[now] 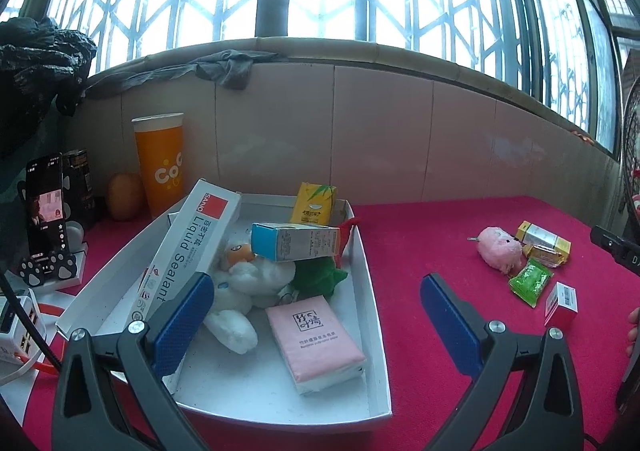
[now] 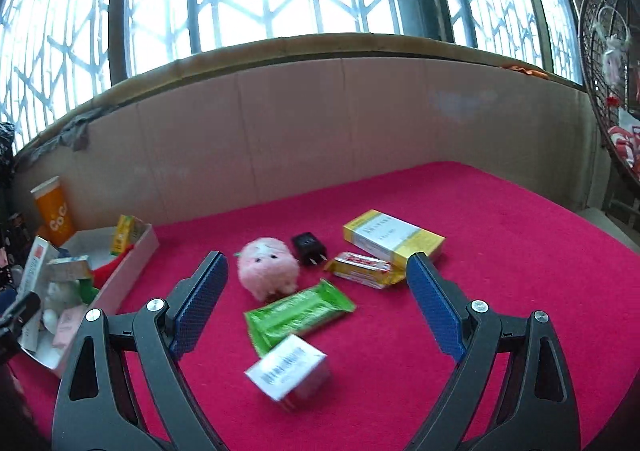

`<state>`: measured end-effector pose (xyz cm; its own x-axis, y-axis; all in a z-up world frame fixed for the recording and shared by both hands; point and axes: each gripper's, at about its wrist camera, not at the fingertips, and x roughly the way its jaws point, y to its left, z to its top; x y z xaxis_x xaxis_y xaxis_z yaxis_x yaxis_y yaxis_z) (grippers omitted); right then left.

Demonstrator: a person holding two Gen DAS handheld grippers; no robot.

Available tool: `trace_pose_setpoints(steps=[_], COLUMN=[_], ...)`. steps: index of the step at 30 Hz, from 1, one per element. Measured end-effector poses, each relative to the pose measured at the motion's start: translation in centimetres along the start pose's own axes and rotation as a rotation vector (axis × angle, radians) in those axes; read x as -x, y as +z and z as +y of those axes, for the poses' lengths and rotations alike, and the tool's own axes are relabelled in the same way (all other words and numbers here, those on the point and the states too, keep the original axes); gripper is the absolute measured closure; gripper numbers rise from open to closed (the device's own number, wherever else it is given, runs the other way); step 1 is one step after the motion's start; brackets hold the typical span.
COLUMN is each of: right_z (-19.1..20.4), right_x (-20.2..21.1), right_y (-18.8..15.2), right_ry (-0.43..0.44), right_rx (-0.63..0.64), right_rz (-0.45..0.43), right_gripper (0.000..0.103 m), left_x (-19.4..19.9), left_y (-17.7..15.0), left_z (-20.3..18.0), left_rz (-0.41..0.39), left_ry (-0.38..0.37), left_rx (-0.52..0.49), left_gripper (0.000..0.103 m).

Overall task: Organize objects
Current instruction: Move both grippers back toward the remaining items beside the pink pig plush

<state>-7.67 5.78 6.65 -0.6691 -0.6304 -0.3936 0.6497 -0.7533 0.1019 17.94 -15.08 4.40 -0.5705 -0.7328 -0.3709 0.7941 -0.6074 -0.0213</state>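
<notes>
1. Objects still loose on the red cloth [image 2: 480,251]: small white box with barcode [image 2: 289,371] nearest, green packet [image 2: 298,313] just beyond it, pink plush [image 2: 267,267], black plug adapter [image 2: 309,249], yellow-red wrapper [image 2: 364,269], yellow-white carton [image 2: 394,237] farthest.
2. Destination: white tray [image 1: 370,291] at left, already holding the Liquid Sealant box [image 1: 188,247], blue-ended carton [image 1: 296,242], yellow drink carton [image 1: 312,205], white plush [image 1: 244,291], green plush [image 1: 320,277] and pink tissue pack [image 1: 316,343].
3. Right gripper [image 2: 316,311]: jaws wide, empty, aimed over the loose group. Left gripper [image 1: 316,325]: jaws wide, empty, poised over the near end of the tray.
4. Likely step in hand: picking one loose item with the right gripper. Best candidate: the small white box, nearest and between the fingers.
5. Centre the box between both pads before closing; grip across flat opposite faces, not across corners.
6. Keep the far fingertips short of the green packet, which lies just beside the box, to avoid dragging it.
7. Close gently; thin card probably crushes easily.
8. Lift clear of the tray wall and release over the bare floor near the tissue pack; avoid the leaning sealant box.
</notes>
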Motion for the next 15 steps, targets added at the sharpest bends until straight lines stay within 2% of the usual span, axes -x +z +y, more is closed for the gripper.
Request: trace_pose_setpoints(steps=[4, 7, 9, 12, 15], right_z=[-3.5, -5.7, -6.3, -5.7, -4.2], right_x=[-0.6, -1.0, -1.5, -1.8, -1.8], right_y=[-0.7, -0.8, -0.9, -1.1, -1.1], right_ry=[-0.056, -0.031, -0.015, 0.027, 0.074], right_rx=[-0.032, -0.094, -0.11, -0.092, -0.02], right_rz=[0.068, 0.121, 0.155, 0.181, 0.198], right_gripper=[0.012, 0.012, 0.012, 0.012, 0.012], left_x=[0.1, 0.1, -0.2, -0.7, -0.7], left_y=[0.0, -0.1, -0.1, -0.3, -0.6], left_z=[-1.3, -2.1, -2.6, -3.6, -4.8], left_rz=[-0.005, 0.003, 0.032, 0.082, 0.111], left_ry=[-0.01, -0.026, -0.063, -0.121, -0.17], left_rx=[-0.064, -0.097, -0.103, -0.11, -0.124], left_gripper=[0.0, 0.0, 0.0, 0.0, 0.0])
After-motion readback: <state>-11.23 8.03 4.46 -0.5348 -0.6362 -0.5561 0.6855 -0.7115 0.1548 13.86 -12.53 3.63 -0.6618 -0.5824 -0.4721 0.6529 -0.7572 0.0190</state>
